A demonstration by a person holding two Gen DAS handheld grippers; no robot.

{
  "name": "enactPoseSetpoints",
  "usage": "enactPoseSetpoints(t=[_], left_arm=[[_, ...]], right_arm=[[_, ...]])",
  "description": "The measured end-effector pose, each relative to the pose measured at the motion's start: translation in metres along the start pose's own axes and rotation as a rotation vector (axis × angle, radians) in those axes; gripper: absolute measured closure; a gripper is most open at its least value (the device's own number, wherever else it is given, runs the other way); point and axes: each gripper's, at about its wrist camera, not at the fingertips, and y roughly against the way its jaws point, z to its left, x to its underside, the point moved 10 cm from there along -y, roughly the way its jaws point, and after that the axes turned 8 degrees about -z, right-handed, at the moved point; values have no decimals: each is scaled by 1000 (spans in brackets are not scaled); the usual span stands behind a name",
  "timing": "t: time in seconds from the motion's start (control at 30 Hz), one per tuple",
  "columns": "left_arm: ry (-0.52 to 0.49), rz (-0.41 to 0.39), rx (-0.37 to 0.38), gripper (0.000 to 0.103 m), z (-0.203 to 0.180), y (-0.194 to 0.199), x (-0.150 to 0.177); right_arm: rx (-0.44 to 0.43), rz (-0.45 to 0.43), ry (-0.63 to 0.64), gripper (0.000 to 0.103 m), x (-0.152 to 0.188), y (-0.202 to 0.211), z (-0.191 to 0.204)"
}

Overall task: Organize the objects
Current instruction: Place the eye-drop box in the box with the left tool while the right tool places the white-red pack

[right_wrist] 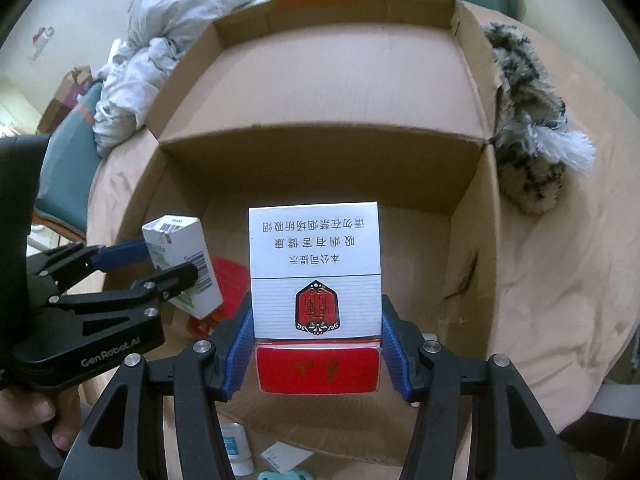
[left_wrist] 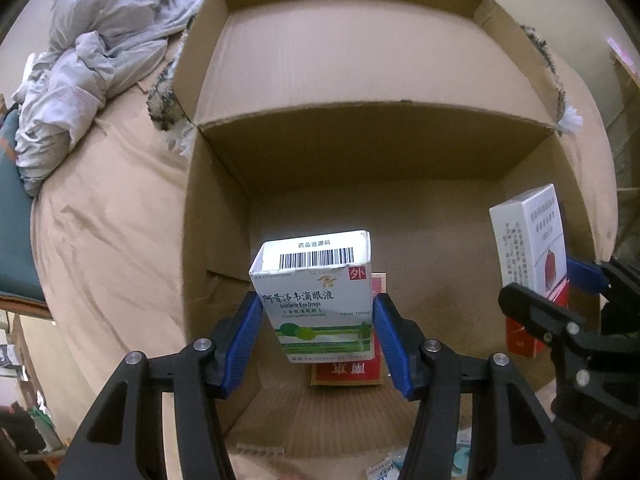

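Note:
My left gripper (left_wrist: pixel 318 322) is shut on a white and green eye-drops box (left_wrist: pixel 320 300), held over the open cardboard box (left_wrist: pixel 360 152). My right gripper (right_wrist: pixel 318 344) is shut on a white and red cigarette pack (right_wrist: pixel 316 280), also above the cardboard box (right_wrist: pixel 320 160). In the left wrist view the right gripper (left_wrist: pixel 560 280) with the cigarette pack (left_wrist: pixel 528 248) shows at the right. The right wrist view shows the left gripper (right_wrist: pixel 160 264) with the eye-drops box (right_wrist: pixel 180 256) at the left. A red pack (left_wrist: pixel 344 374) lies on the box floor under the eye-drops box.
The cardboard box sits on a tan cloth-covered surface (left_wrist: pixel 112 240). Crumpled grey-white clothing (left_wrist: pixel 88 60) lies at the back left, and a furry spotted item (right_wrist: pixel 528 120) rests at the box's right. Small packets (right_wrist: pixel 240 452) lie before the box's near wall. A hand (right_wrist: pixel 32 420) holds the left gripper.

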Motion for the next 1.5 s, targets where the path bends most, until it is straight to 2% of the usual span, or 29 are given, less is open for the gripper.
enactPoseSetpoints(t=[0.17, 0.53, 0.8, 0.9, 0.97, 1.03, 1.23, 1.27, 1.33, 1.37, 1.4, 1.5], left_arm=[[-57, -10, -37, 49, -1, -9, -1], [-80, 25, -36, 50, -3, -22, 6], [-113, 33, -40, 50, -2, -23, 7], [-118, 35, -40, 50, -1, -23, 7], [-126, 39, -40, 50, 1, -24, 7], [-134, 41, -42, 49, 2, -25, 7], [-156, 45, -43, 49, 4, -26, 7], [-164, 48, -41, 47, 4, -26, 7], [-193, 62, -20, 33, 3, -25, 8], [-191, 67, 1, 18, 1, -25, 8], [-189, 69, 13, 11, -1, -24, 9], [-191, 81, 37, 11, -2, -23, 10]], right_arm=[[29, 37, 23, 43, 9, -11, -1], [54, 82, 35, 43, 20, -21, -8], [13, 82, 12, 41, 15, -22, -4], [-12, 72, 12, 34, 12, -17, -1], [-17, 56, 35, 21, 10, -13, 3], [-9, 30, 49, 13, 7, -8, 5], [-13, -4, 30, 13, 1, 2, -4], [-10, -4, 25, 13, 0, 2, -6], [-12, -5, 14, 13, -3, 2, -8], [-16, -6, 10, 13, -4, 2, -8], [-19, -9, 9, 13, -5, 3, -8], [-24, -15, 19, 13, -7, 4, -6]])
